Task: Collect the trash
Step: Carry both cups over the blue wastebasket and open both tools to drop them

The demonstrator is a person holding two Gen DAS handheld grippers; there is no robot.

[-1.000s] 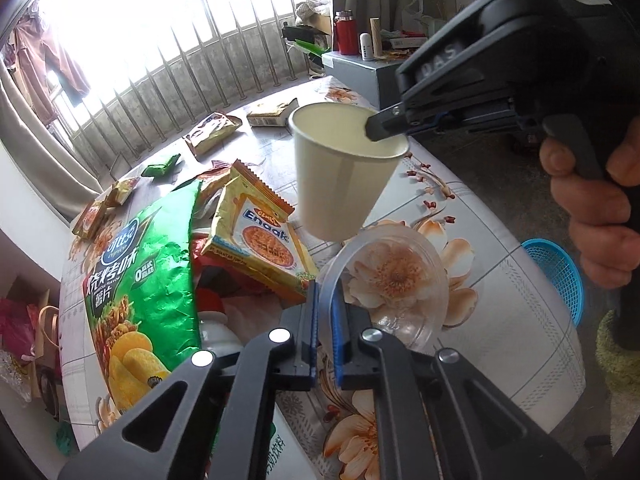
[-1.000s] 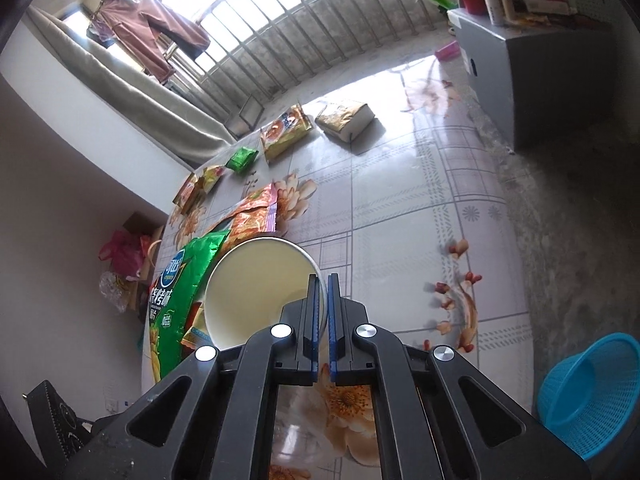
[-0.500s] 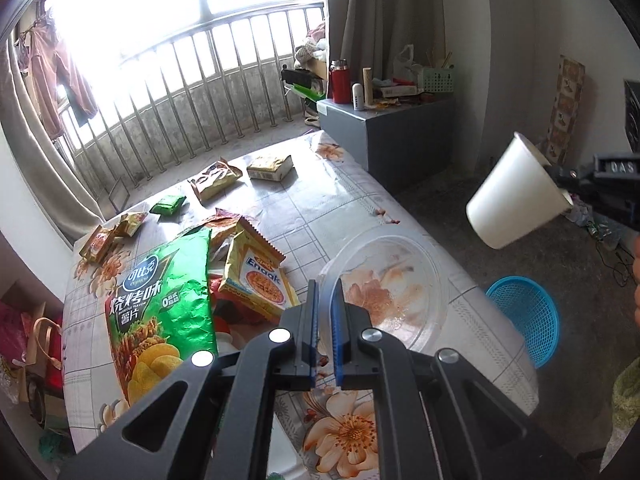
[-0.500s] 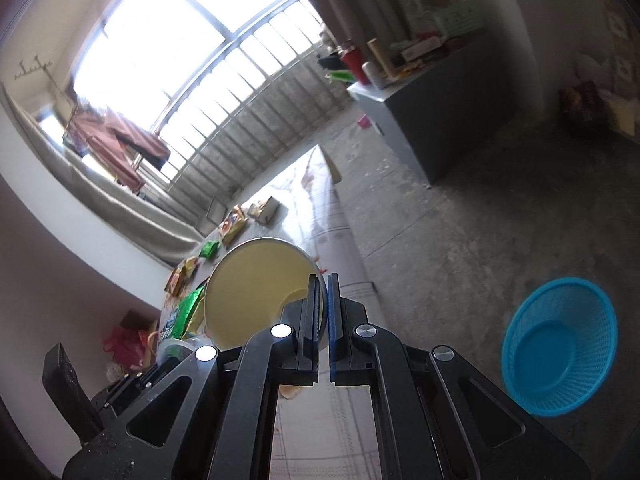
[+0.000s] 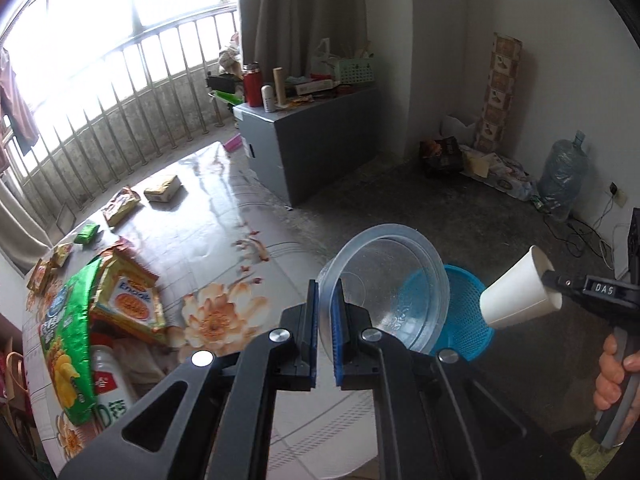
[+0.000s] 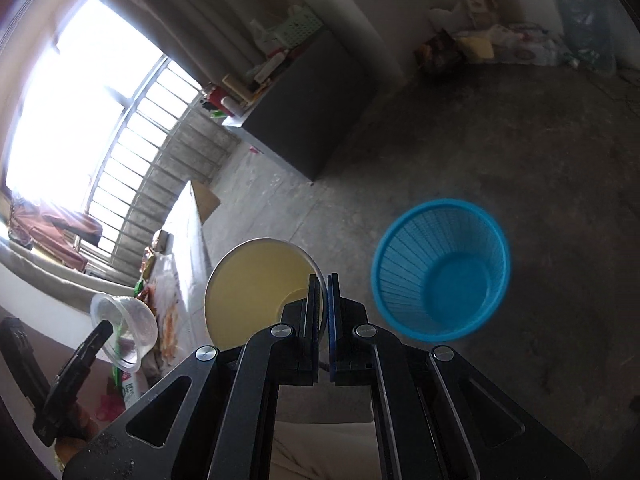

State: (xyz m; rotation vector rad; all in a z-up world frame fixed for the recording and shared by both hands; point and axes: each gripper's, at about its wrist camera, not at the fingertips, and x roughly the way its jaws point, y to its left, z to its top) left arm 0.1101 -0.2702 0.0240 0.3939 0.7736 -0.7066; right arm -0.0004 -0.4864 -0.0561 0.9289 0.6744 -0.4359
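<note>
Home: floral-clothed table (image 5: 224,216), barred window (image 5: 120,52)

A clear plastic bowl (image 5: 390,288), empty and tipped on its side, is clamped by its rim in the left gripper (image 5: 327,334), off the surface's near right edge. A white paper cup (image 5: 516,296), cream-coloured inside, is pinched at its rim by the right gripper (image 6: 323,322) and held tilted, mouth toward that gripper. Below on the concrete floor stands a blue mesh basket (image 6: 440,270), upright and empty. Snack wrappers (image 5: 128,304) lie on the surface at left.
</note>
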